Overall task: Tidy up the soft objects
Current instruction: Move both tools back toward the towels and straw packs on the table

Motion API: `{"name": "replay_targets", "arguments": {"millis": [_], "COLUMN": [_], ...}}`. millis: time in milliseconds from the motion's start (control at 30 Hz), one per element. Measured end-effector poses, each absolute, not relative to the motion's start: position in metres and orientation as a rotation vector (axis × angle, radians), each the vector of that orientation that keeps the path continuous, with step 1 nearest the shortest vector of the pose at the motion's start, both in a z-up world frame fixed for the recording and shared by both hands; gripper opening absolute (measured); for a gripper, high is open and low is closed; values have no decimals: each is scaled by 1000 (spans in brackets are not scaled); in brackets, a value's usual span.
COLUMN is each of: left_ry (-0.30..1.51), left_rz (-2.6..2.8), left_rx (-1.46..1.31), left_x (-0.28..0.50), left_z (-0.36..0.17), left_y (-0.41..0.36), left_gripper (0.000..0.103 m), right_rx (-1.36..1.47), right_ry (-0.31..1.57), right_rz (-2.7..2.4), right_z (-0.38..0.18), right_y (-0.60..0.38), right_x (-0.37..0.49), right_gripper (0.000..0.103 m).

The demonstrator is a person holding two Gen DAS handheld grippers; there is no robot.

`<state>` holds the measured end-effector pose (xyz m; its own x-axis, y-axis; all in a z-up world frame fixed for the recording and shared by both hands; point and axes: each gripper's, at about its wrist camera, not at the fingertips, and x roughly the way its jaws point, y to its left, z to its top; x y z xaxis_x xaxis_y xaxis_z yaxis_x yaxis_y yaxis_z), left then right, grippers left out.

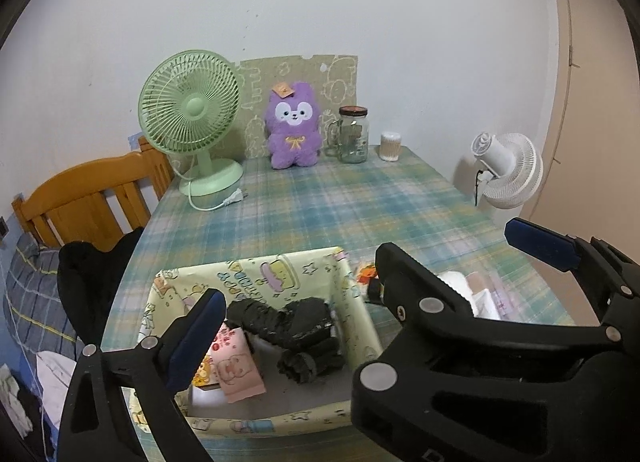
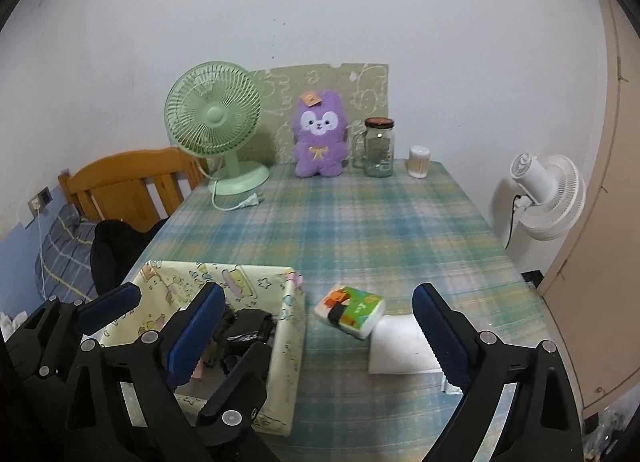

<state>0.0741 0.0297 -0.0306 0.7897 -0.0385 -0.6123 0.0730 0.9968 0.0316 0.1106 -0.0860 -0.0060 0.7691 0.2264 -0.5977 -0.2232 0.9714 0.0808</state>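
A pale yellow cartoon-print fabric bin (image 1: 280, 268) (image 2: 294, 326) sits near the table's front edge. Inside lie dark rolled socks (image 1: 296, 326) (image 2: 248, 330) and a pink tissue pack (image 1: 236, 366). A colourful tissue pack (image 2: 350, 310) and a white folded cloth (image 2: 400, 346) lie on the plaid tablecloth right of the bin. A purple plush toy (image 1: 294, 126) (image 2: 320, 134) sits at the back. My left gripper (image 1: 368, 282) is open above the bin, empty. My right gripper (image 2: 316, 322) is open above the colourful pack, empty.
At the back stand a green desk fan (image 1: 192, 118) (image 2: 218, 122), a glass jar (image 1: 353, 134) (image 2: 378, 148) and a small cotton-swab container (image 1: 390, 146) (image 2: 419, 162). A white fan (image 2: 548, 198) is off the right edge. A wooden chair (image 2: 132, 182) stands at the left.
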Motion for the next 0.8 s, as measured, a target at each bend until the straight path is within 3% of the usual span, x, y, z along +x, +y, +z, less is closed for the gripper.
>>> {"name": "replay_targets", "arguments": {"millis": [800], "left_ry": [630], "left_rz": [-144], "left_rx": [51], "left_x": [68], "left_z": [-23], "left_y": [-46], "left_gripper": [100], "right_rx": [77], "right_ry": [546], "right_rz": [125], "right_z": [6], "right_y": [-169], "right_x": [93], "right_gripper": [99]}}
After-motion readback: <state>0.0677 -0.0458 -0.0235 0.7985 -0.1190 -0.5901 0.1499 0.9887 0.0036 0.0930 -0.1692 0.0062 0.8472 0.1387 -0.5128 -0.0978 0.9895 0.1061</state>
